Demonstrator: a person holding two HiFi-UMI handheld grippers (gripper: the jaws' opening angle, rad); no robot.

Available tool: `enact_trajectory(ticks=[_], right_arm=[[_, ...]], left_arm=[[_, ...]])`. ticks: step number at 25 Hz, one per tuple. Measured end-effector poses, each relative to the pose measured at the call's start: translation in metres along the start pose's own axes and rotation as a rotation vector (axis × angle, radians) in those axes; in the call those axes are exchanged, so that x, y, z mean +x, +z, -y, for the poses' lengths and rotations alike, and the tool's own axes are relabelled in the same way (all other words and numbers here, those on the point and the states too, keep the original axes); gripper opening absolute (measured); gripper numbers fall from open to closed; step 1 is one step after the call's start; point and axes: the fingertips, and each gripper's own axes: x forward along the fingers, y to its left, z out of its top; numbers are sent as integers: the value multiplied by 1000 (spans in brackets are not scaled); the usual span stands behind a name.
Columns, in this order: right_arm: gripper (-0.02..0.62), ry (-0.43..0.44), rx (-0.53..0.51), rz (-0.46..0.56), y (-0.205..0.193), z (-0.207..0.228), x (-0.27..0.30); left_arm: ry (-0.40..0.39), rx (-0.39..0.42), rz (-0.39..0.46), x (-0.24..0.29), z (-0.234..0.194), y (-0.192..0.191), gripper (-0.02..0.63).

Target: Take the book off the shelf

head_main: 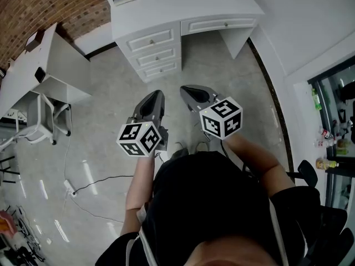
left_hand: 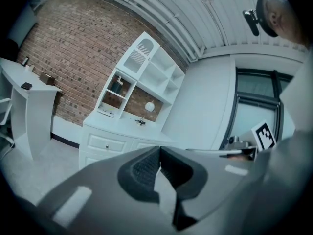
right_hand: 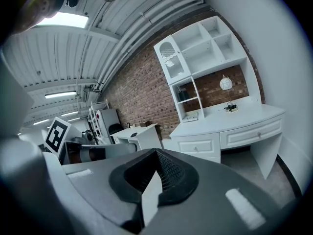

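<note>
The left hand-held gripper (left_hand: 159, 149) and right hand-held gripper (right_hand: 155, 152) are closed and empty. The book (left_hand: 117, 86), apparently upright in the shelf (left_hand: 155, 75), stands well ahead, slightly nearer the left one.

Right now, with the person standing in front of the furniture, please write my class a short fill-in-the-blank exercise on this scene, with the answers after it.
1. The left gripper and the right gripper are both ___, with nothing between their jaws.
2. The wall behind the white shelf is made of ___.
3. The stack of drawers holds ___ drawers.
4. The round lamp stands on the ___.

Missing words: shut; brick; three; desk.
</note>
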Motion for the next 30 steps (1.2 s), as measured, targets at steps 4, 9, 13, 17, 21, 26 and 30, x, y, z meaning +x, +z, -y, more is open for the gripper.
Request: enact_trajectory(ticks=[4,9,13,17,21,26,30], right_arm=[[-5,2,-3,-13,0,-8,13],[-5,-16,8,-9,3,-12,28],[-5,-30,12,-8,5,-15,43],[-5,-51,21,2,6,-19,54],[-5,-69,37,12,8,-18,62],[-5,-63,46,2,11,1,76],[-4,-41,37,2,24,20,94]], left_arm=[[-5,5,-14,-5,-13,2,6],[-17,2,-24,-6,-29,4,6],[-31,9,-32,-7,-41,8,6],[-56,22,-50,-7,-50,7,6],[-68,23,-70,-2,-59,4,6],[-51,21,-79,16,-68,4,6],[-36,27,-51,40,-75,21,6]])
